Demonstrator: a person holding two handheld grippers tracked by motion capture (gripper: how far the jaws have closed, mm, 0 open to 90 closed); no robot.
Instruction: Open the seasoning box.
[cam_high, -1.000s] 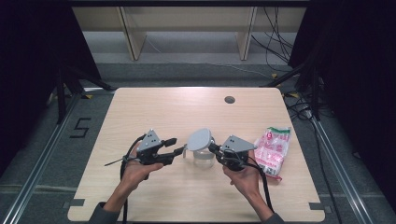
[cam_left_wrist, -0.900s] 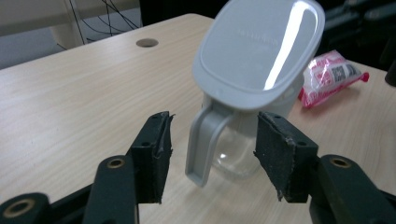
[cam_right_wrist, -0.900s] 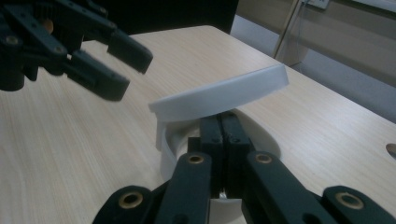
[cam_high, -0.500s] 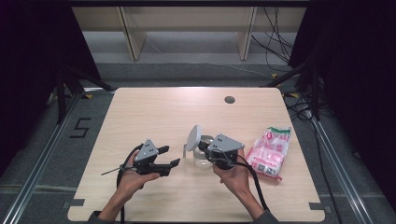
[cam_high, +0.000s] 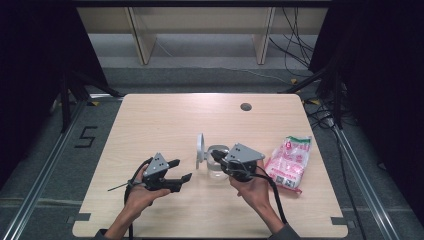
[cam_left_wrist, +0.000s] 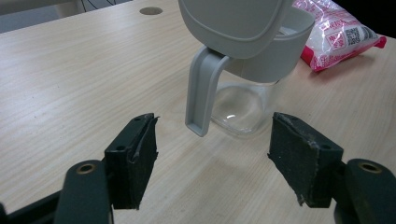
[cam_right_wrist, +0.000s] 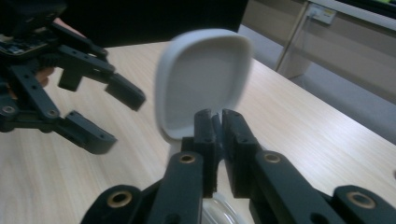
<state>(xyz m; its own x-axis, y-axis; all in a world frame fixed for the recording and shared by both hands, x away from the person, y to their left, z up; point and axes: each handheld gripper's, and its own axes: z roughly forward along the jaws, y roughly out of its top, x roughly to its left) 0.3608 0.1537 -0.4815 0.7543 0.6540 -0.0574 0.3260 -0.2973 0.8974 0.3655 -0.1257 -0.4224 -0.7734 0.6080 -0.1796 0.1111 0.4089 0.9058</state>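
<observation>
Near the middle of the surface (cam_high: 165, 120) stands a clear glass jar (cam_high: 218, 169) with a grey collar and a hinged grey lid (cam_high: 200, 150), which is swung up on edge on the jar's left side. The right tongs (cam_high: 216, 156) reach over the jar's mouth from the right; their jaws have just been easing apart slightly, yet in the right gripper view they remain nearly together, pinched on what looks like the lid's tab or rim (cam_right_wrist: 215, 122). The left tongs (cam_high: 181, 170) sit just left of the jar, jaws spread wide with nothing between them, having just been opening. From the left gripper view the jar's grey handle (cam_left_wrist: 201, 88) hangs straight ahead, its long axis upright, centred between the two pads. So the left hand is the nearer one to that handle. A pink packet (cam_high: 290, 161) lies to the right of the jar, well apart from it. Bare wood stretches toward the far edge, leaving plenty of room to move.
</observation>
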